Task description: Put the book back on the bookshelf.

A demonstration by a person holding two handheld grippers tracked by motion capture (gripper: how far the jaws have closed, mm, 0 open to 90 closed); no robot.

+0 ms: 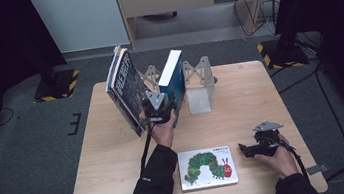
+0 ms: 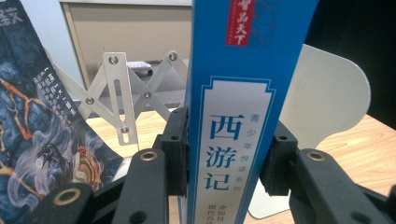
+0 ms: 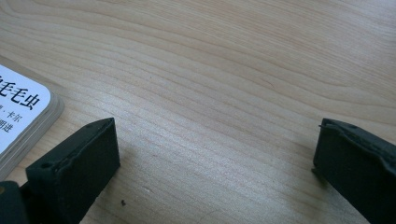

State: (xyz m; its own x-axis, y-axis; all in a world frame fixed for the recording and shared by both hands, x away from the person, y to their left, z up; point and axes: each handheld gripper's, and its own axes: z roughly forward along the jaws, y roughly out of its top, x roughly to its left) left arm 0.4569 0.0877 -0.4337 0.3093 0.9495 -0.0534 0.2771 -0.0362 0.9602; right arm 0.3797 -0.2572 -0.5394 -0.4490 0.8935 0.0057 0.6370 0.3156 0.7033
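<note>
Blue book stands upright at the expanding rack in the high view, the left gripper steadying it beside a leaning dark book. From the left gripper view, both pads clamp its spine, so seating it looks the step, then letting go. Over on the right gripper view, the right gripper gapes empty over the table, the caterpillar book likely next.

The bench is lit evenly from overhead in the high view, its pale wood standing out against dim grey flooring and near-black curtains at both upper corners. Only soft, short shadows are cast at the bench's far edge. The picture is slightly soft and grainy. In the left gripper view, the blue book is rendered sharp and bright, while the background is mildly blurred. In the right gripper view, wood grain is shown crisply under diffuse light, with the black tongs left underexposed.
</note>
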